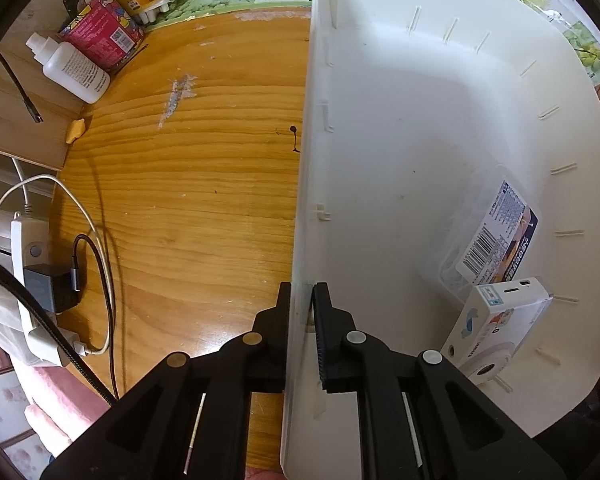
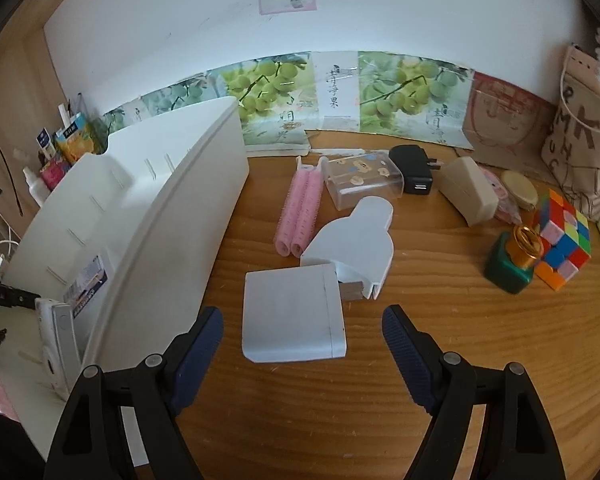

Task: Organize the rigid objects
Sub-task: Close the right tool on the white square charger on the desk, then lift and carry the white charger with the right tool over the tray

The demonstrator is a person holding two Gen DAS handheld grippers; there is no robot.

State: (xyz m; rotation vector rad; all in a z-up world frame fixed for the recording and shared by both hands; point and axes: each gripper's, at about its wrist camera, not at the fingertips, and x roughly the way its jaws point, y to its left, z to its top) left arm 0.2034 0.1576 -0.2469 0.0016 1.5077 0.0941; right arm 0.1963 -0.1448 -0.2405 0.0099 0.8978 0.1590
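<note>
in the left wrist view the left tongs (image 1: pixel 301 296) sit at lower centre, nearly shut and pinching the near wall of a white bin (image 1: pixel 400 120) that fills the right half of the frame on the wooden bench (image 1: pixel 188 184). inside the bin, at its lower right, a clear box with a barcode label (image 1: pixel 496 236) leans against the wall, and a small white carton (image 1: pixel 500 320) lies just below it, touching it.

in the right wrist view the right tongs (image 2: pixel 302 332) stand wide open at the bottom, holding nothing. a white charger block (image 2: pixel 292 312) lies between the fingertips, not touched by them. its prongs reach under a white bottle-shaped cover (image 2: pixel 352 240). the bin is at the left of the frame. pink rollers (image 2: pixel 300 212), a black plug (image 2: pixel 412 168), a green bottle (image 2: pixel 508 264) and a colour cube (image 2: pixel 564 240) lie further right.
</note>
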